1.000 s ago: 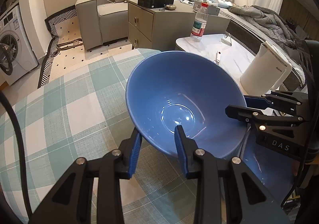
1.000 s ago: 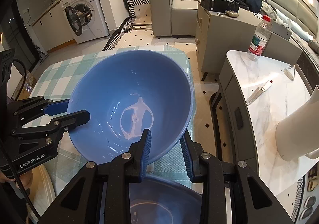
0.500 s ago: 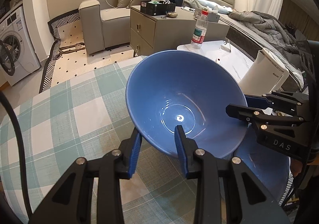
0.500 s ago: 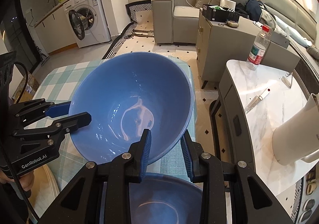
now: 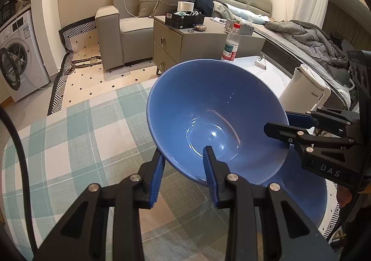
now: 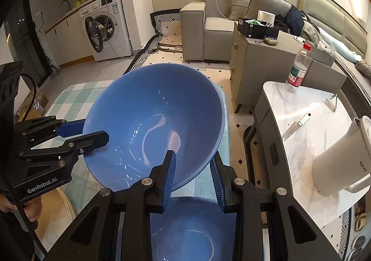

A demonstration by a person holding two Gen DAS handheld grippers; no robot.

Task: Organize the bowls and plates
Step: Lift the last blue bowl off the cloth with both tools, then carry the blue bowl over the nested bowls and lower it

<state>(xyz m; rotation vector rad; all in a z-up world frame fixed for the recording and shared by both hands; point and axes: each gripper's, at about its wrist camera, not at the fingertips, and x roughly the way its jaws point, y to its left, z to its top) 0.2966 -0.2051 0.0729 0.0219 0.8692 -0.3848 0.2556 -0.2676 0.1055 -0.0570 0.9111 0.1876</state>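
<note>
Checked green-and-white woven cloth covered the table (image 5: pixel 69 145). Two glossy blue round bowls showed: the upper bowl (image 5: pixel 208 117) hung tilted above the cloth, a second bowl (image 6: pixel 192 233) lying beneath it toward five o'clock in the left view. Two grippers pinched its rim, ribbed blue pads inside and outside the wall: the left gripper (image 5: pixel 183 163) at six o'clock, the right gripper (image 6: pixel 193 163) at three o'clock, both narrow.

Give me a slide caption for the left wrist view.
Both grippers, left and right, clamp a blue bowl's rim above the checked tablecloth.
</note>
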